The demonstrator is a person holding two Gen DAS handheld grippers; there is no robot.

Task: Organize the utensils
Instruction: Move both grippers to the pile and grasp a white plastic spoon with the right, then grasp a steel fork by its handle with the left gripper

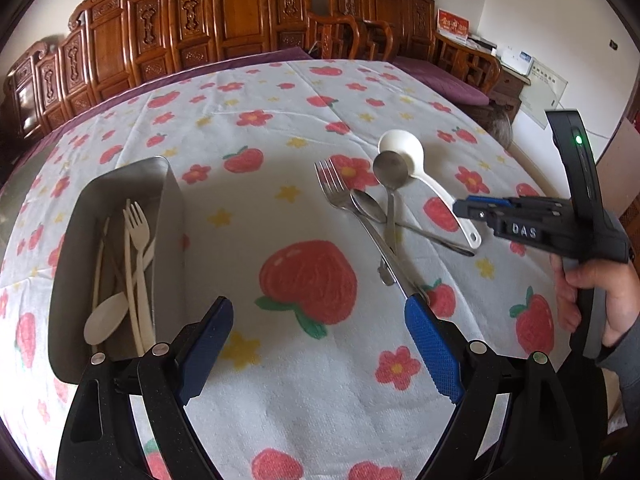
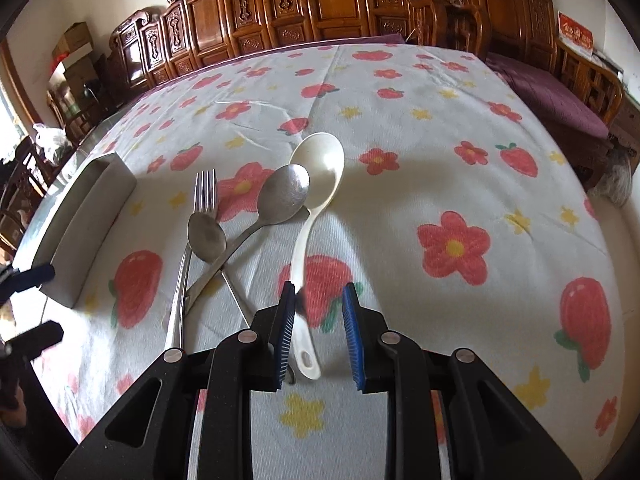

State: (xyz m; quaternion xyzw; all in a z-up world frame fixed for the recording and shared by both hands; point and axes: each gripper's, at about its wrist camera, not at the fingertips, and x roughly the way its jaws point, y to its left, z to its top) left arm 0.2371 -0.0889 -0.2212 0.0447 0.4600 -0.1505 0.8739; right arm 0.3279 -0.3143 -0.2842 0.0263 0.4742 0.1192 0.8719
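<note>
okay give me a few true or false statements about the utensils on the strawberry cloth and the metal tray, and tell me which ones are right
1. The metal tray holds white plastic cutlery. True.
2. The metal fork lies inside the tray. False: it lies on the cloth, outside the tray.
3. The white ladle has its handle between the right gripper fingers. True, though the pads do not press on it.
4. The left gripper is clamped on a spoon. False: its jaws stand wide with nothing between them.
5. The large metal spoon rests beside the white ladle's bowl. True.
</note>
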